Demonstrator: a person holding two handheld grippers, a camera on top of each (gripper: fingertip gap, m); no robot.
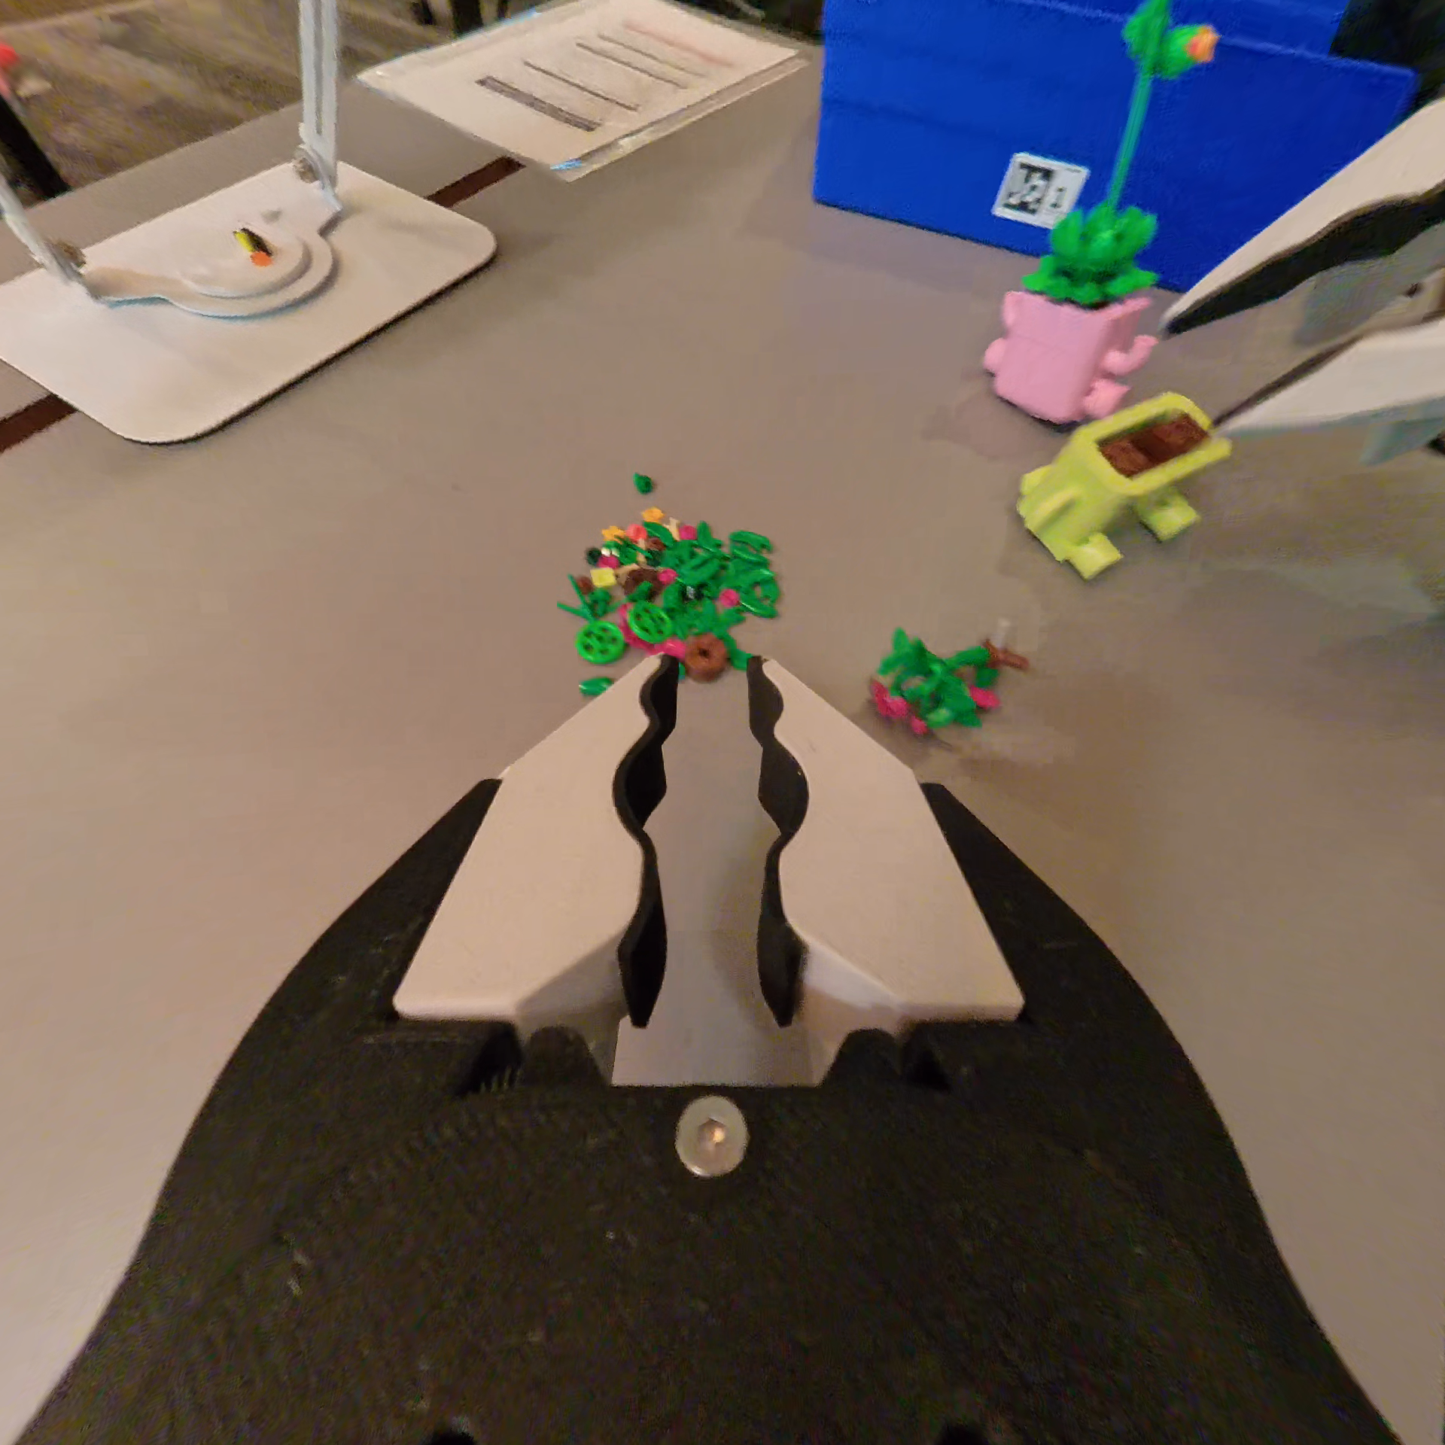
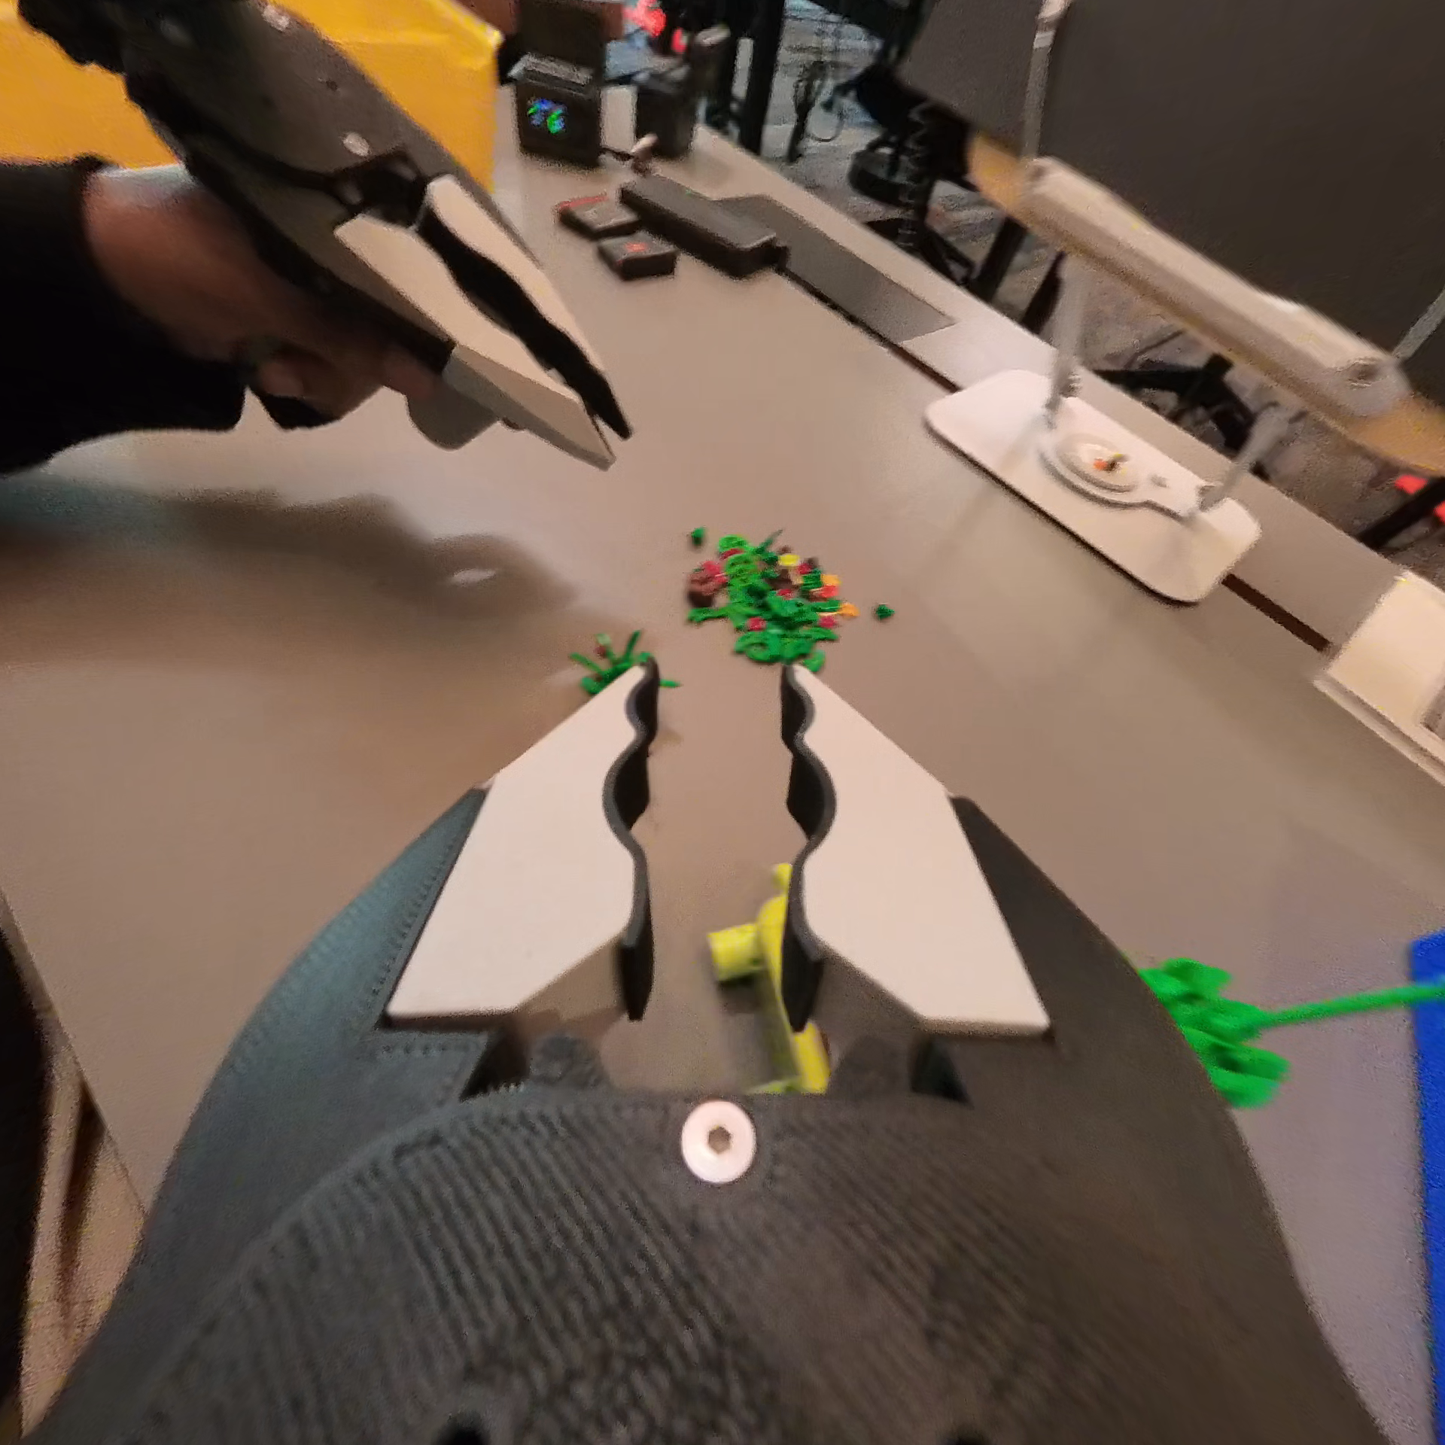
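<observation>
My left gripper (image 1: 710, 665) is open and empty, low over the grey table (image 1: 391, 704). A brown round piece (image 1: 704, 655) lies just past its tips, at the near edge of a pile of small green, pink and yellow brick pieces (image 1: 672, 586). A small leafy assembly (image 1: 934, 688) lies to the right. My right gripper (image 2: 719, 674) is open and empty, above a lime-green brick pot (image 2: 762, 946) that shows between its fingers. In the left wrist view its lower tip (image 1: 1220, 426) is at the rim of the pot (image 1: 1118, 485). The pile (image 2: 770, 594) lies ahead of it.
A pink brick pot with a tall green plant (image 1: 1063, 352) stands in front of a blue box (image 1: 1016, 117). A white stand base (image 1: 234, 297) and a paper sheet (image 1: 579, 78) sit at the far left. Black devices (image 2: 665, 234) and a yellow box (image 2: 438, 70) are farther off.
</observation>
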